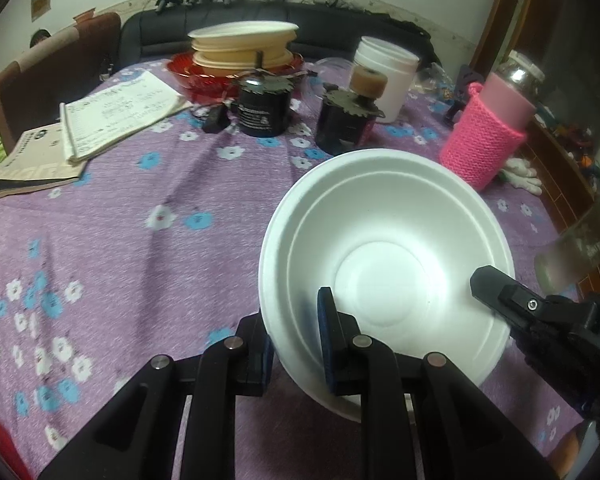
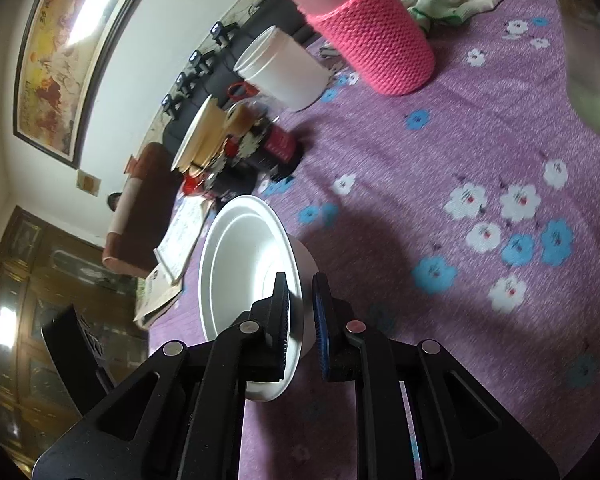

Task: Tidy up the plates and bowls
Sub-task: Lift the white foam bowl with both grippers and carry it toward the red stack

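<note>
- My left gripper (image 1: 296, 344) has its jaws drawn narrow, pinching the near rim of a white foam bowl (image 1: 384, 256): one blue pad sits inside the bowl, the other outside against its wall.
- My right gripper (image 2: 300, 320) is clamped the same way on the opposite rim of that bowl (image 2: 240, 256), one pad inside and one outside.
- In the left wrist view, the tip of my right gripper (image 1: 496, 288) shows at the bowl's right edge.
- The bowl is tilted, its opening turned towards the left wrist camera, held between both grippers over a worktop (image 1: 140, 208) covered in a purple cloth with white and blue flowers.
- Beyond the bowl stand two dark jars (image 1: 264, 110) side by side, each with an object resting on top.
- To the right stands a bottle in a pink knitted sleeve (image 1: 484, 140), with white gloves (image 1: 522, 174) just beside it.
- A white plastic tub (image 1: 384, 76) stands behind the jars.
- At the far edge, cream plates and bowls (image 1: 242, 46) are stacked in a red bowl (image 1: 204, 76).
- On the left lie open booklets (image 1: 116, 114).
</note>
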Demonstrator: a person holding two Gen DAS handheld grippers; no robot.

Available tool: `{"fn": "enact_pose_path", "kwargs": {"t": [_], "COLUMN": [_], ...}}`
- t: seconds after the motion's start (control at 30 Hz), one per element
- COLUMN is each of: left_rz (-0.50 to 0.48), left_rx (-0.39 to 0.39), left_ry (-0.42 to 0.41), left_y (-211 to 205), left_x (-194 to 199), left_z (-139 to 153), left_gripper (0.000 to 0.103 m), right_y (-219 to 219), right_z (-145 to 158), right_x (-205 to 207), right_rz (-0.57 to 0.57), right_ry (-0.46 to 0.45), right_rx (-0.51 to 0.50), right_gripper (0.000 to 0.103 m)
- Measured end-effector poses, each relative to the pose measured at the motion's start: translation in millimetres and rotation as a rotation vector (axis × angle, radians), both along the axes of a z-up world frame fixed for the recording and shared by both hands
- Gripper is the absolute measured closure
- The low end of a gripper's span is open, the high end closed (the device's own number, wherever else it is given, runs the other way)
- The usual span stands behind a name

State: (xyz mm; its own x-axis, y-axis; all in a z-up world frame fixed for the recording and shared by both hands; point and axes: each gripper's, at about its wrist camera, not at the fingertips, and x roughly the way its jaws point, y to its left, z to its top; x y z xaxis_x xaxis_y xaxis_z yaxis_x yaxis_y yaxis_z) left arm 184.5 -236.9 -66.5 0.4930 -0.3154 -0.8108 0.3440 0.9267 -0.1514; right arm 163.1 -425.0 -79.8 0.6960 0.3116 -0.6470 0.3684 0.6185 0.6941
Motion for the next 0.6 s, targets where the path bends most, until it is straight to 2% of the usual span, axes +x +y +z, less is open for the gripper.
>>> {"fn": "enact_pose_path", "kwargs": {"t": [0.23, 0.47, 0.6], "left_rz": [0.038, 0.073, 0.099], "left_rx": [-0.011, 0.001, 0.020], "left_ry": [-0.051, -0.078, -0.121], "left_y": [34, 74, 101], "left_x": [-32, -71, -97], "left_z": [18, 34, 51], "left_gripper": [0.085, 0.084, 0.084], "right_y": [31, 70, 94], "right_z": [19, 33, 47], "right_x": [-22, -56, -76], "right_rz": [0.050, 0.113, 0.161], "right_ry": [-0.052, -0.100, -0.134], "right_rx": [-0.024, -0.027, -0.032], "right_gripper": [0.090, 0.090, 0.090]}}
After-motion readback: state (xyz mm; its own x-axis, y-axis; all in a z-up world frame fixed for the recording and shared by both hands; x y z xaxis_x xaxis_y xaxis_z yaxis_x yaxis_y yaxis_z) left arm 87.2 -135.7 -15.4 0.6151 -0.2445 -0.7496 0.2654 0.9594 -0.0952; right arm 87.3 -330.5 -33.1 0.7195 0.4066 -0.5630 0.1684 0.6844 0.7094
